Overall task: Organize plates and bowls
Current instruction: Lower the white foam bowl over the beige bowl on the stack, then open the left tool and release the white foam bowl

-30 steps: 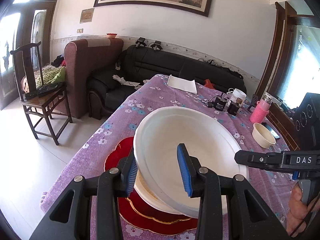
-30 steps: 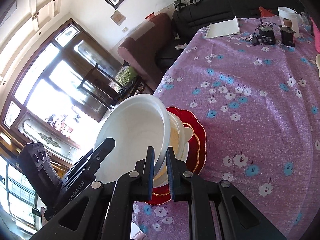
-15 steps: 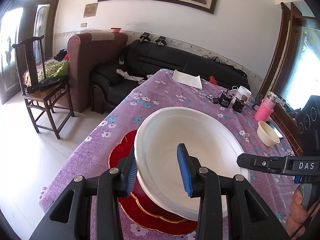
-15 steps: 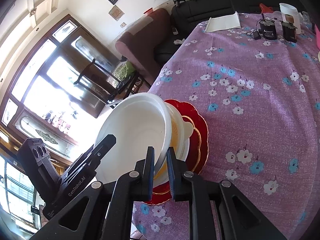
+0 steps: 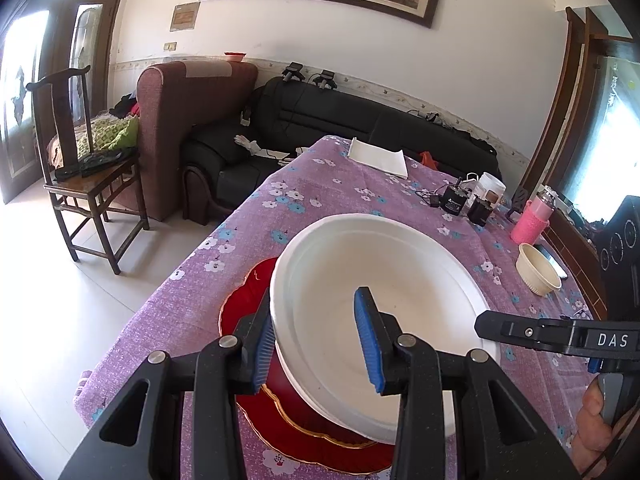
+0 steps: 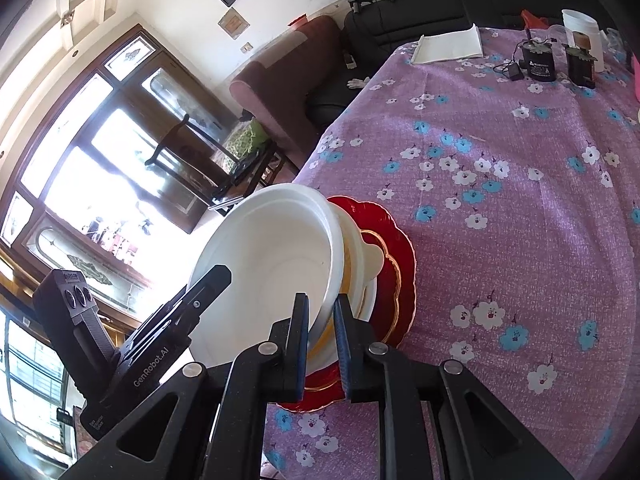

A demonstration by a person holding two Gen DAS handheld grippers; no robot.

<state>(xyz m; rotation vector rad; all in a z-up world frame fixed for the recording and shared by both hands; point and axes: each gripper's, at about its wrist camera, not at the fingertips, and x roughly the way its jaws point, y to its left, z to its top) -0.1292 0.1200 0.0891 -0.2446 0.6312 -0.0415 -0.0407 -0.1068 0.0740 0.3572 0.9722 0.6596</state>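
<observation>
Here both grippers' jaws pinch the white bowl's (image 5: pixel 376 300) rim, left (image 5: pixel 318 342) wider than right (image 6: pixel 322 344).

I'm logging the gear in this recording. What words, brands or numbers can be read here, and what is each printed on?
"DAS": white letters on the right claw body, seen from the left wrist view.
"GenRobot.AI": on the left claw arm, seen from the right wrist view.
Small print lower on that claw: too small to read.
Label on the black cylinder: too small to read.
Wall plaque: blurred.
</observation>
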